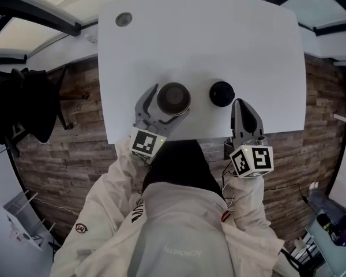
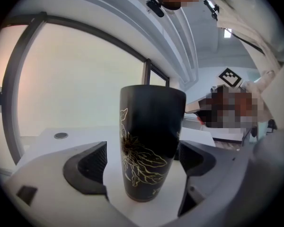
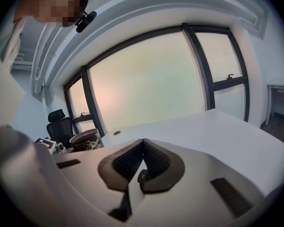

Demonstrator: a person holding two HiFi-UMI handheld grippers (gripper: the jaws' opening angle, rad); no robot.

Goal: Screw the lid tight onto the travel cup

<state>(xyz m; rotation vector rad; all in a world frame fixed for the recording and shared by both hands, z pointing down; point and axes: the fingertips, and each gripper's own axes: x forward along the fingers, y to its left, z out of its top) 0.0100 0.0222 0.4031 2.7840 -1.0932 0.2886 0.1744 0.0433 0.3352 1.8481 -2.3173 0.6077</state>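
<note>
From above, the cup (image 1: 173,97) stands open-topped near the table's (image 1: 219,33) near edge, and the black lid (image 1: 222,93) lies just beside it to its right, apart from it. Only this head view shows the lid.

The left gripper (image 1: 168,104) has its jaws spread wide on either side of the cup. Its own view shows what the top view can't: the cup (image 2: 149,145) is dark with a gold flower drawn down its side, it stands upright on the table, and there is a clear gap at the left pad. The right pad sits close, but I see no squeeze.

The right gripper (image 1: 241,104) points at the table edge just right of the lid. Its own view shows the jaws (image 3: 142,161) pressed together with nothing between them, and the cup's rim (image 3: 85,139) off to the left.

Both forearms, in white sleeves (image 1: 121,172), reach forward from the body side by side, with the grippers tipped slightly down.
</note>
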